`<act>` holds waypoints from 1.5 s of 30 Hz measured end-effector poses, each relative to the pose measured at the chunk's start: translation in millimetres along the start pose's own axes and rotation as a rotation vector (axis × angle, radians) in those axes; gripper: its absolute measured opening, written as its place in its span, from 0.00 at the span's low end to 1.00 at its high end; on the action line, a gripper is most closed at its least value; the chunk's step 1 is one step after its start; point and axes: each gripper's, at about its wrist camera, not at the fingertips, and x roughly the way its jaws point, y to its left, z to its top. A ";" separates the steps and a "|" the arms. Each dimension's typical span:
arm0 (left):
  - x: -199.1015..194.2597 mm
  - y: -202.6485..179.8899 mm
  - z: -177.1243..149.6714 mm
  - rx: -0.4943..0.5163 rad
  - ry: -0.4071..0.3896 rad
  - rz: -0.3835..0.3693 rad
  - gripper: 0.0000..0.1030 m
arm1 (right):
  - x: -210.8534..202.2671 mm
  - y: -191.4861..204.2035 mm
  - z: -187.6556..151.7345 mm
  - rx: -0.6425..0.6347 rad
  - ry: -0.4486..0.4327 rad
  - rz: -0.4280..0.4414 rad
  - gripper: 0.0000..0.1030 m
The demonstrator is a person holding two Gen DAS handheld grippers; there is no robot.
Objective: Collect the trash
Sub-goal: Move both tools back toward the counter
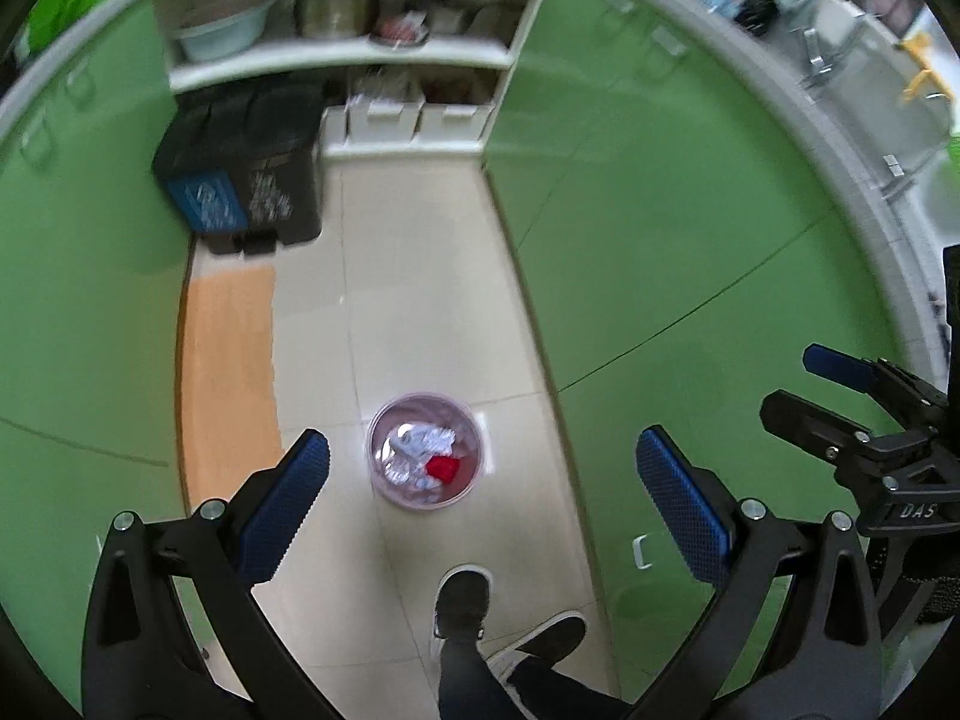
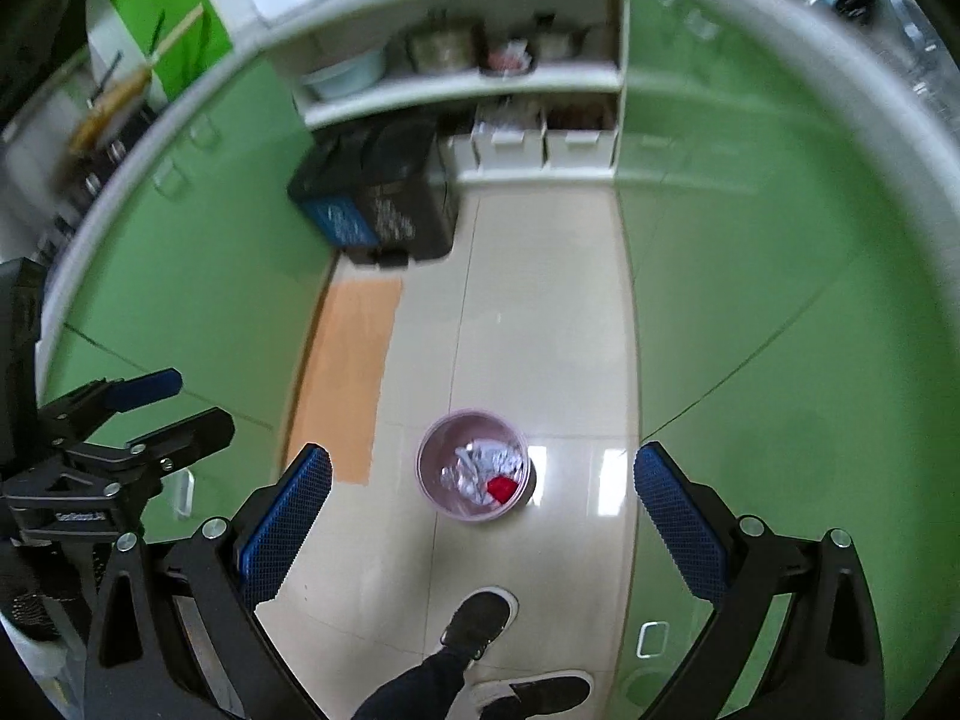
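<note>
A small round pink bin (image 1: 474, 483) stands on the tiled floor, also in the right wrist view (image 2: 429, 480). It holds crumpled white and silvery trash (image 1: 417, 447) and a red piece (image 1: 443, 468), seen too in the right wrist view (image 2: 502, 487). My left gripper (image 1: 483, 468) is open and empty, held high above the bin. My right gripper (image 2: 483, 468) is open and empty, also high above it. Each gripper shows at the edge of the other's view: the right one (image 1: 840, 384), the left one (image 2: 162, 402).
Green cabinets (image 1: 660, 240) line both sides of the narrow floor. A black bin with a blue label (image 1: 240, 174) stands at the far end by white shelves (image 1: 342, 54). An orange mat (image 1: 228, 372) lies left. The person's shoes (image 1: 462, 600) are below.
</note>
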 end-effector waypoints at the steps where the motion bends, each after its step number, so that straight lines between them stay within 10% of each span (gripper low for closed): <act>1: -13.0 -7.3 5.3 0.011 -0.011 -0.008 0.97 | -22.0 -0.7 2.6 0.003 -0.025 -0.009 0.94; 12: -135.2 -117.4 62.5 0.208 -0.175 -0.120 0.97 | -204.5 -43.1 8.6 0.102 -0.270 -0.129 0.94; 24: -178.4 -264.7 74.8 0.474 -0.234 -0.299 0.97 | -334.4 -124.8 -74.9 0.334 -0.444 -0.341 0.94; 45: -141.5 -486.4 19.1 0.791 -0.117 -0.476 0.97 | -398.5 -267.8 -193.9 0.601 -0.427 -0.504 0.94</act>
